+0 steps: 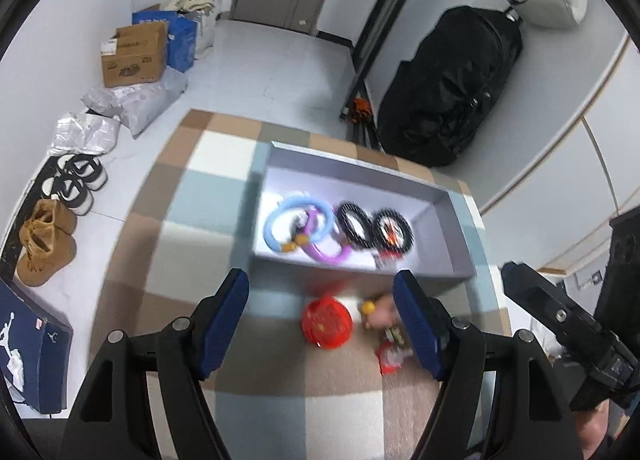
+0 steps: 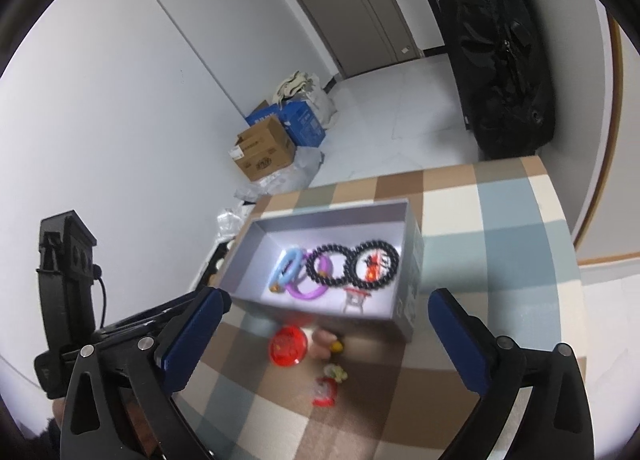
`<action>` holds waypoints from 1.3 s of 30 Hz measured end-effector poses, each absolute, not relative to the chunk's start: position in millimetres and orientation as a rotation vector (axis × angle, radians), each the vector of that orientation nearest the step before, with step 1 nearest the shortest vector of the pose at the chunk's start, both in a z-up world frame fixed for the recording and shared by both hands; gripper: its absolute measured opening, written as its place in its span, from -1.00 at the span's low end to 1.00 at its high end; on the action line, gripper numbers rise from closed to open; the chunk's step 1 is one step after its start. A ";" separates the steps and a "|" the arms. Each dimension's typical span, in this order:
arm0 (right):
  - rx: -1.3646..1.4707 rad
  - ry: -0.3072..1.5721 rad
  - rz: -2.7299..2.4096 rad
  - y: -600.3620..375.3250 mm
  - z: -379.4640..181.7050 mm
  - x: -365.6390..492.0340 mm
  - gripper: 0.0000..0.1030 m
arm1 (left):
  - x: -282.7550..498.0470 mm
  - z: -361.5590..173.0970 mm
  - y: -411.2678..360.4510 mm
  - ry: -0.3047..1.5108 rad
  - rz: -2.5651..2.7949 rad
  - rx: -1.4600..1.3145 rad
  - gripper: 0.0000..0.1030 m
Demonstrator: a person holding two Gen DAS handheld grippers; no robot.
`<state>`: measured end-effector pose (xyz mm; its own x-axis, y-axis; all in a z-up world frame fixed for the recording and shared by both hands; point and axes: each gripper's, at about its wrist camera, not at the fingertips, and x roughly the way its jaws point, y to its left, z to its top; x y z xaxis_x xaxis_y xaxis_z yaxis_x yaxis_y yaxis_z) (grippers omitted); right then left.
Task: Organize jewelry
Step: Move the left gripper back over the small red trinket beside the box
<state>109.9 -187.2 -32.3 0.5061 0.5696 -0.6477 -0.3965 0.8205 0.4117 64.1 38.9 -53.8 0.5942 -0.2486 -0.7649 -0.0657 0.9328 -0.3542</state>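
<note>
Four bracelets lie in grey box (image 1: 440, 195); light, rigid red round piece (image 1: 327, 322) just outside its near wall, best pinched across rim; left gripper (image 1: 322, 324) and right gripper (image 2: 330, 340) fingers spread, empty.

Ahead of my left gripper (image 1: 320, 292) I see an open grey box (image 1: 436, 187) holding a blue bangle (image 1: 276, 219), a purple bangle (image 1: 328, 256) overlapping it, and two black beaded bracelets (image 1: 374, 227) side by side. Nearer, between its fingers, lie a red round piece (image 1: 327, 322) and small blurred trinkets (image 1: 390, 340).
</note>
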 end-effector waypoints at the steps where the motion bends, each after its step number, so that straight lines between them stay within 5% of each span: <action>1: 0.218 0.864 0.582 -188.7 -33.3 107.5 1.00 | 62.3 -55.0 36.5 0.940 -0.122 -0.363 0.37; 19: 0.361 0.922 0.420 -241.8 -44.3 105.8 1.00 | 54.6 -82.5 -24.2 1.028 -0.272 -0.228 0.35; 22: 0.376 0.925 0.414 -247.2 -44.4 105.3 1.00 | 57.7 -86.6 -28.0 1.052 -0.281 -0.224 -0.01; 29: 0.412 0.927 0.399 -260.6 -44.8 105.0 1.00 | 57.2 -92.4 -31.8 1.075 -0.255 -0.208 -0.31; 33: 0.419 0.927 0.398 -263.9 -44.4 103.8 1.00 | 57.1 -93.3 -31.2 1.082 -0.245 -0.208 -0.66; 39: 0.415 0.934 0.398 -263.3 -43.8 102.7 1.00 | 55.9 -90.8 -29.1 1.084 -0.260 -0.228 -0.72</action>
